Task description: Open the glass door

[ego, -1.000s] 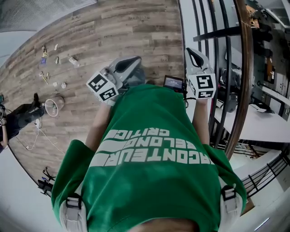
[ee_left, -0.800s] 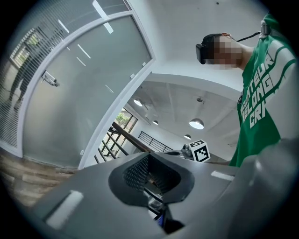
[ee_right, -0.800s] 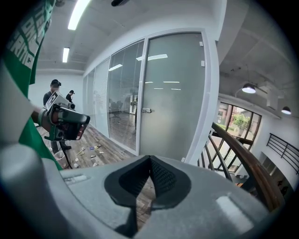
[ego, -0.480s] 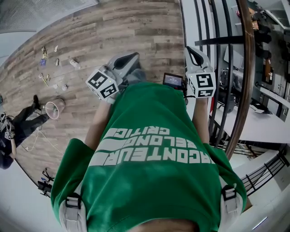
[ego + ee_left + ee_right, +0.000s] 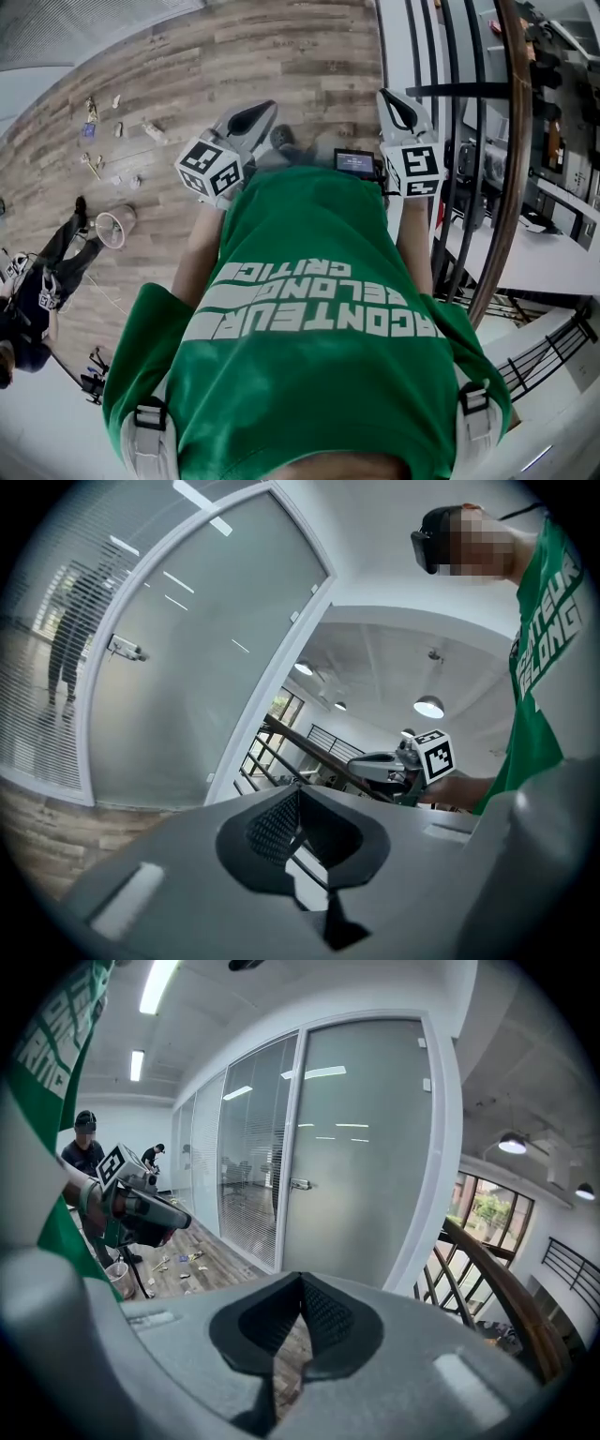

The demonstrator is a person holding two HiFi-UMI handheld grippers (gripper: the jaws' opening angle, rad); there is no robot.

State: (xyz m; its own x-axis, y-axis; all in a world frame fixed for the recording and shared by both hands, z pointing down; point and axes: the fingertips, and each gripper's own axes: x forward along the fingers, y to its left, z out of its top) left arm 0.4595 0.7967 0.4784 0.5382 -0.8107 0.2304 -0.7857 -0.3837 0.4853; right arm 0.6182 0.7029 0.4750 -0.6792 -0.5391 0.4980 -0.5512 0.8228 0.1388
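Wood-plank floor (image 5: 281,56), scattered small litter (image 5: 152,131), round cup (image 5: 111,225), wooden handrail (image 5: 516,159), round ceiling lamp (image 5: 428,706)

Door (image 5: 361,1147) was frosted glass, matt and smooth. Its frame (image 5: 448,1147) looked white-painted and smooth, its handle (image 5: 299,1184) bright metal. Floor (image 5: 234,56) before the door was dull wood-grain plank. Handrail (image 5: 512,141) beside the door was glossy brown wood over dark metal bars (image 5: 459,91). Shirt (image 5: 309,375) was green cloth. Left gripper (image 5: 298,799) and right gripper (image 5: 302,1288) were matt grey plastic with black ribbed pads (image 5: 272,829).
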